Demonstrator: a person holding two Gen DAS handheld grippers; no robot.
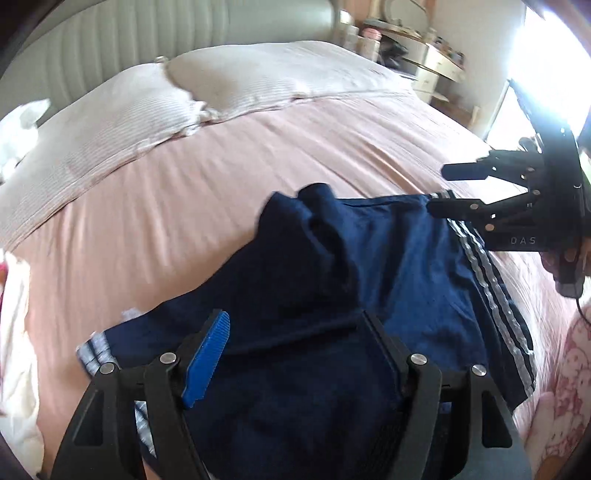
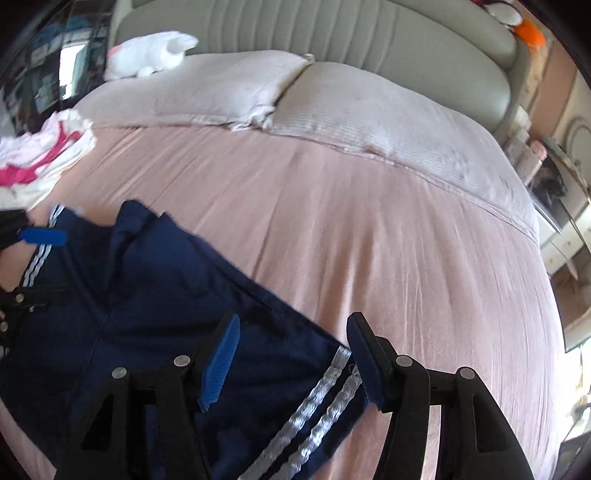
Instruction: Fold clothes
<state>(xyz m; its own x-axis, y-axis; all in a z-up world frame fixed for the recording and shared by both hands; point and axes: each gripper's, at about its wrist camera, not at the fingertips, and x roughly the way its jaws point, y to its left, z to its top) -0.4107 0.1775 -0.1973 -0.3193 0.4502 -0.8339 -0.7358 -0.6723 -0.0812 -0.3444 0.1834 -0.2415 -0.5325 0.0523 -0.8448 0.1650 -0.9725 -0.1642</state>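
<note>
Navy shorts with white side stripes (image 1: 369, 280) lie rumpled on the pink bedsheet (image 1: 184, 221). My left gripper (image 1: 295, 332) is open, its jaws spread wide over the near part of the shorts. My right gripper (image 1: 439, 188) shows at the right in the left wrist view, open at the striped corner. In the right wrist view my right gripper (image 2: 291, 339) is open over the striped edge of the shorts (image 2: 147, 295), and the left gripper's blue pad (image 2: 42, 236) shows at the far left.
Two pale pillows (image 2: 295, 99) lie at the padded headboard (image 2: 332, 33). White and pink clothes (image 2: 40, 155) are piled at the bed's left side. A white plush toy (image 2: 147, 55) sits by the pillows. A dresser (image 1: 436, 66) stands beyond the bed.
</note>
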